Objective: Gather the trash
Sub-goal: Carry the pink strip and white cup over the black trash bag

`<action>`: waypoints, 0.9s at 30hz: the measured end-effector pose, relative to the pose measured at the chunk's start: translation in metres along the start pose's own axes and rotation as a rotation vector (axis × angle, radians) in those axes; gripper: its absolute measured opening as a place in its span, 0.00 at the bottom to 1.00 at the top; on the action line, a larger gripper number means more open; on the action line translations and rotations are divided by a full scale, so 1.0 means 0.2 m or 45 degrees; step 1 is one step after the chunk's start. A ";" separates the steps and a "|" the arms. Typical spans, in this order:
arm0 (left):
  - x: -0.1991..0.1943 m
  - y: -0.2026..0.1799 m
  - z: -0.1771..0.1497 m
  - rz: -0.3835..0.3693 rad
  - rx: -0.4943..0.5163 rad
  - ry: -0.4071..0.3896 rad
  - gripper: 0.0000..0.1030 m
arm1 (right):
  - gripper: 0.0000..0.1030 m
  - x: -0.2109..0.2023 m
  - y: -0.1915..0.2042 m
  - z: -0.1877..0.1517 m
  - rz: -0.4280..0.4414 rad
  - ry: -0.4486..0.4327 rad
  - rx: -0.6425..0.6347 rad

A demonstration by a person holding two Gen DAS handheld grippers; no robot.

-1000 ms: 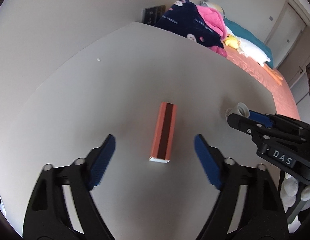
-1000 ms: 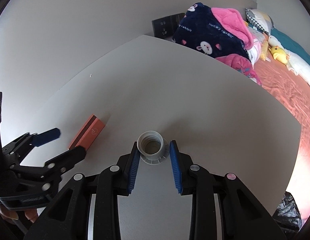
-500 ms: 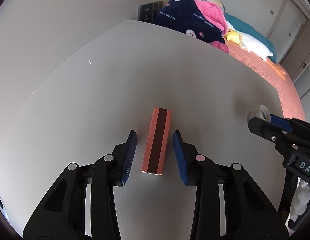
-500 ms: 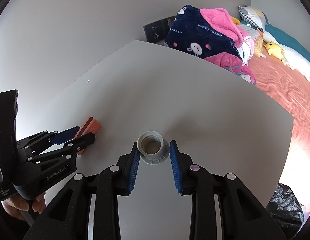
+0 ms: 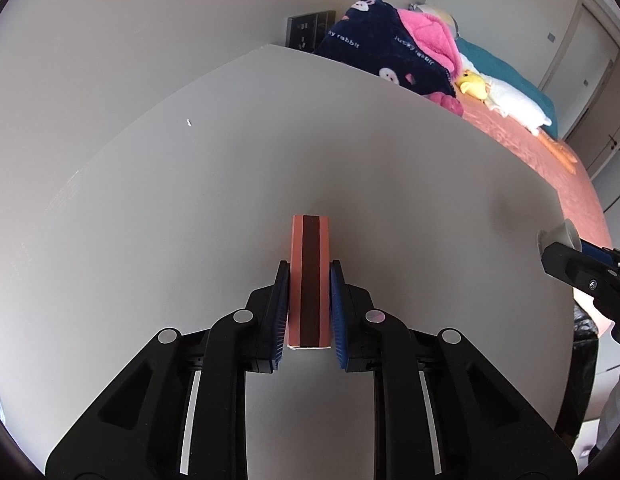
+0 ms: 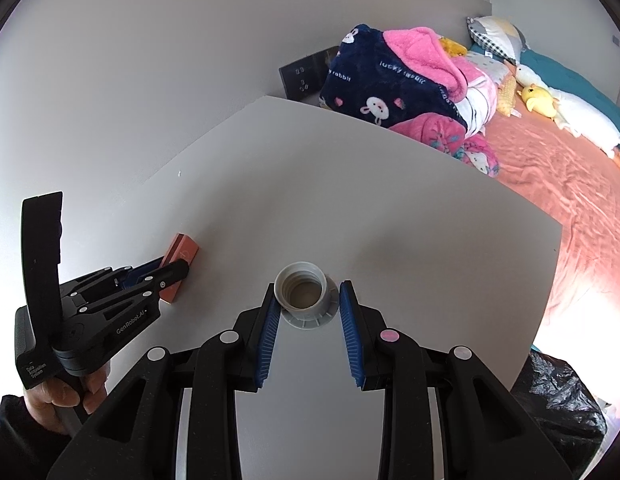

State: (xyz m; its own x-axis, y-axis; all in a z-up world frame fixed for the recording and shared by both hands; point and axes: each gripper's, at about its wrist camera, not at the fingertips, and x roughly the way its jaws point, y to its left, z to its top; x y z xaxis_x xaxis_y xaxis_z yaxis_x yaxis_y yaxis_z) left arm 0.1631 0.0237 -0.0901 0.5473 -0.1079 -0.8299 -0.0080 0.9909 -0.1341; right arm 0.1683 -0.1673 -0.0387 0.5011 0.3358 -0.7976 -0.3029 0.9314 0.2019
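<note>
grey table point(image 5: 190, 240), box point(image 5: 310, 280) underside hidden

left gripper point(image 5: 310, 276) jaws clamp the orange box point(image 5: 310, 280).

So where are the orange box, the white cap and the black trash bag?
orange box point(image 5: 310, 280), left wrist view, dark stripe on its top face.
white cap point(image 6: 305, 294), right wrist view, its hollow inside.
black trash bag point(image 6: 558, 400), right wrist view, crinkled side.

Bare table point(image 5: 390, 168) ahead; blanket pile point(image 5: 390, 56) beyond.
</note>
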 end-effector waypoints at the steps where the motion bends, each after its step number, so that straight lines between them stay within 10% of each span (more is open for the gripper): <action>1: -0.01 -0.01 0.00 -0.010 0.000 -0.003 0.18 | 0.31 -0.02 0.00 0.00 0.002 -0.006 0.001; 27: -0.32 -0.51 0.00 -0.265 0.104 -0.050 0.18 | 0.31 -0.51 -0.28 -0.17 0.001 -0.149 0.091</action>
State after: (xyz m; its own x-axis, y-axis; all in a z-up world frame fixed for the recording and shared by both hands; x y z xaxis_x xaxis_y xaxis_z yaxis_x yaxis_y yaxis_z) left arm 0.1288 -0.0701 -0.0246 0.5626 -0.3088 -0.7669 0.1752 0.9511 -0.2544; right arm 0.1071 -0.2589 0.0120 0.5930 0.3471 -0.7265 -0.2473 0.9372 0.2458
